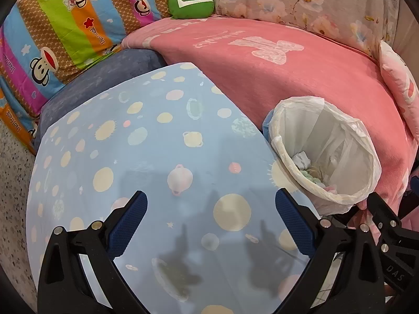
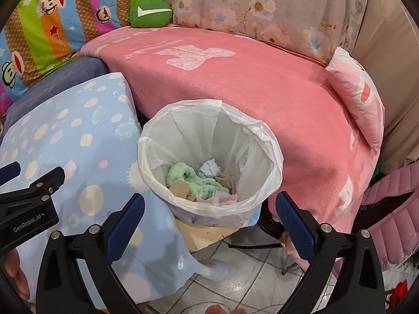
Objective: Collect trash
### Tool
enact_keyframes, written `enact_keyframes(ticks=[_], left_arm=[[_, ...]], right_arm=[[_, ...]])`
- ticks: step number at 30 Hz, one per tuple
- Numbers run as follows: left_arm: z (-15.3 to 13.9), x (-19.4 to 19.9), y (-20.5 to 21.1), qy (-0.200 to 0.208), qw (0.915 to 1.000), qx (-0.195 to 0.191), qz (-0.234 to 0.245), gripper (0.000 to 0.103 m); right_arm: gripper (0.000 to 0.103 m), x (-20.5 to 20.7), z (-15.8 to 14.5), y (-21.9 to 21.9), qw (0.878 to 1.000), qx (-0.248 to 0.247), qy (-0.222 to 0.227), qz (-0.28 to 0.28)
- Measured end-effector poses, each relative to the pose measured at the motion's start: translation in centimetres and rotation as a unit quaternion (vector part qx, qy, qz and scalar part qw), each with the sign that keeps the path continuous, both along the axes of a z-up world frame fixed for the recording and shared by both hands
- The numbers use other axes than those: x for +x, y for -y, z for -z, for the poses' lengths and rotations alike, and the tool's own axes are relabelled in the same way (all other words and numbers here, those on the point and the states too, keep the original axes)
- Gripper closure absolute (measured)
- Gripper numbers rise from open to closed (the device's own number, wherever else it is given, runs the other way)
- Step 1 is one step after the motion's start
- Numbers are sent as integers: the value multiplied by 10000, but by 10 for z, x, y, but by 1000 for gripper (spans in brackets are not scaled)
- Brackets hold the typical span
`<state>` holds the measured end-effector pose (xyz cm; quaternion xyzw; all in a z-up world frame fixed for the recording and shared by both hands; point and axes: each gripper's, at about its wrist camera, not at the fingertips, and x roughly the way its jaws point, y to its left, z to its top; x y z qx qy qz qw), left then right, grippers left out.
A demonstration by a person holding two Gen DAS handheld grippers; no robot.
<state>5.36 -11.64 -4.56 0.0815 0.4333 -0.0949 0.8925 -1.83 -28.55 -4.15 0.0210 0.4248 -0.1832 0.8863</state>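
Note:
A bin with a white plastic liner (image 2: 209, 162) stands between the blue-clothed table and the pink sofa. It holds green fluffy yarn (image 2: 193, 179), crumpled paper (image 2: 209, 167) and brown scraps. My right gripper (image 2: 209, 225) is open and empty, just in front of and above the bin's near rim. My left gripper (image 1: 210, 222) is open and empty over the blue planet-print tablecloth (image 1: 146, 157); the bin (image 1: 324, 157) is to its right. The left gripper also shows at the left edge of the right wrist view (image 2: 34, 196).
A pink blanket (image 2: 248, 86) covers the sofa, with a green cushion (image 2: 150, 13), a striped monkey-print cushion (image 1: 65, 26), a floral cushion (image 2: 262, 7) and a pink pillow (image 2: 358, 99). A pink padded jacket (image 2: 387, 214) lies at the right. Tiled floor (image 2: 248, 274) is below the bin.

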Motion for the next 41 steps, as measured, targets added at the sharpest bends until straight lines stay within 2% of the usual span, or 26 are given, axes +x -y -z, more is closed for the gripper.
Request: enact_keyframes(ticks=[31, 38, 41], left_arm=[[2, -8, 7, -26, 9999, 65, 158, 9], [11, -6, 12, -273, 9991, -4, 312, 9], [13, -7, 15, -238, 9989, 67, 402, 9]], right_arm=[[7, -6, -2, 6, 10000, -7, -7, 72], [7, -6, -3, 6, 10000, -6, 2, 87], [7, -6, -4, 9, 9999, -8, -10, 121]])
